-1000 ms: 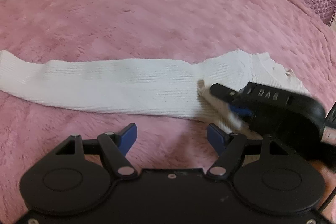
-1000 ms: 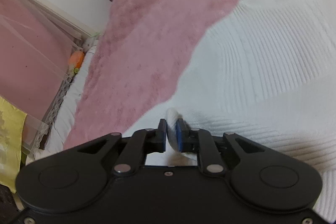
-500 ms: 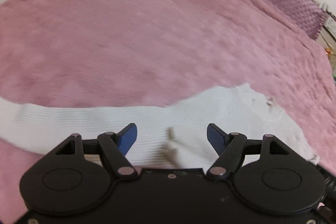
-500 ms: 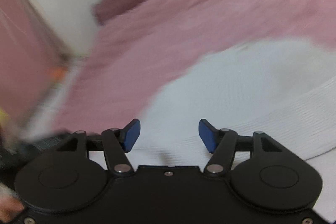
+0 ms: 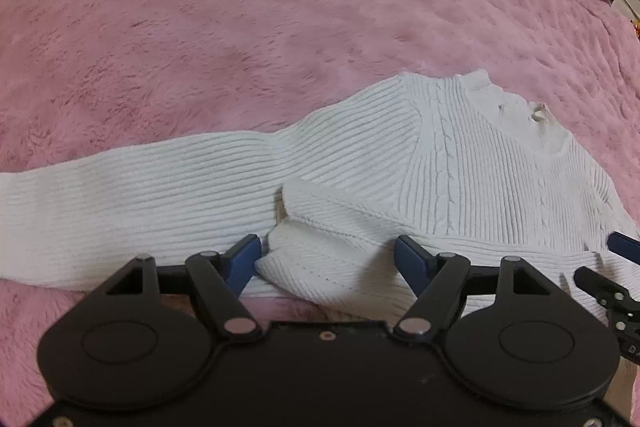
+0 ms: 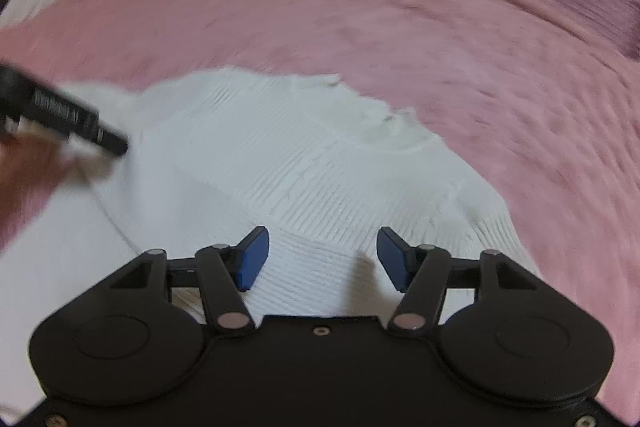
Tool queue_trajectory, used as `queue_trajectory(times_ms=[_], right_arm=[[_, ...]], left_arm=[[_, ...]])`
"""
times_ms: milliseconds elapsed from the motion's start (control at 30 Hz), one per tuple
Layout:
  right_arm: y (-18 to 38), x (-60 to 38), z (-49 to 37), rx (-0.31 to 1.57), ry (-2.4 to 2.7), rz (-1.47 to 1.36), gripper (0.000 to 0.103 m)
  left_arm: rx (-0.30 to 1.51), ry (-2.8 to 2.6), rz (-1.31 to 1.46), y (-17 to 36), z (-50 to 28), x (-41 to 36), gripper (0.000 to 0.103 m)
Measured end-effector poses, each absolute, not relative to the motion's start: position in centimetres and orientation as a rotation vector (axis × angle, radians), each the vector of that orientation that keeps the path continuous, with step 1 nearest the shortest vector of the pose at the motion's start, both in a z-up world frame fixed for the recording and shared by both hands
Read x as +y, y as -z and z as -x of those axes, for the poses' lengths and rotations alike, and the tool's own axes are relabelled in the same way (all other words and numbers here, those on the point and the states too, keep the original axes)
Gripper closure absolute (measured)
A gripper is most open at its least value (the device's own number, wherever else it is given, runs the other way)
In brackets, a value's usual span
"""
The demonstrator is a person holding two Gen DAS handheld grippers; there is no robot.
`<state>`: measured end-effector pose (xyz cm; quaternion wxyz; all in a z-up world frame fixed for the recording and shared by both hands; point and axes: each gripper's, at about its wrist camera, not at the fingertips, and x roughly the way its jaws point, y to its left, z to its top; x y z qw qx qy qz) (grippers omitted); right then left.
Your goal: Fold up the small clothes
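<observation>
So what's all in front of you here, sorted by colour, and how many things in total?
White: 1, the knit sweater, lying flat with one sleeve stretched out to the side.
Pink: 1, the fluffy blanket under it.
Black with blue pads: 2, the left gripper and the right gripper, both open over the sweater.
Total: 4

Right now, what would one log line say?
left claw: open | right claw: open | white sweater: flat, unheld | pink blanket: underneath
</observation>
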<state>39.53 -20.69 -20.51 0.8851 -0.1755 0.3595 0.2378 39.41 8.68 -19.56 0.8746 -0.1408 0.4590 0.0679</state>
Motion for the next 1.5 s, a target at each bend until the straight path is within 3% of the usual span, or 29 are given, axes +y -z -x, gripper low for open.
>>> queue_trajectory(times_ms=[167,200,267,367,500,733,833,900,933,1067,1267,1500], right_arm=[[21.4,-20.7,-42.4,0.851,-0.643,0.408,0.045],[21.5,-20.5,-42.5,0.865,-0.672,0.411,0.058],[21.6,-19.8,-42.6,0.876,-0.708,0.434,0.073],[21.5,-19.5,-42.7,0.869,-0.701,0.451,0.09],[21.0,-19.8,-42.8,0.834,-0.678,0.444,0.098],[22.3,-19.8,-43.9,0.81,-0.583,0.402,0.098],[22.3,-20.2,-43.5,0.777,-0.551,0.357,0.092],[21.0,-21.7,-42.8,0.728,-0.508,0.26,0.056],[20.1,-22.6,-42.0,0.685,-0.49,0.215,0.053],[18.8,-24.8,-38.7,0.638,-0.433,0.206,0.054],[21.4,-25.2,-36.4,0.745,-0.405,0.279,0.06],[23.3,-26.8,-36.0,0.758,-0.381,0.18,0.059]], left_arm=[[0.957,-0.14,0.278,19.6,-38.5,8.9,0.025],[0.959,-0.14,0.276,19.6,-38.6,8.9,0.026],[0.961,-0.14,0.276,19.4,-38.4,8.9,0.026],[0.959,-0.14,0.278,19.3,-38.5,8.7,0.025],[0.956,-0.142,0.281,19.2,-38.4,8.6,0.026],[0.953,-0.167,0.268,19.7,-38.4,8.8,0.025],[0.947,-0.17,0.242,19.8,-38.3,8.5,0.025],[0.936,-0.179,0.254,19.3,-38.2,8.5,0.025],[0.905,-0.182,0.27,18.9,-38.0,8.6,0.025],[0.819,-0.156,0.263,17.3,-37.6,8.4,0.025],[0.899,-0.148,0.25,18.8,-38.7,7.8,0.025],[0.925,-0.149,0.22,20.1,-39.1,7.9,0.024]])
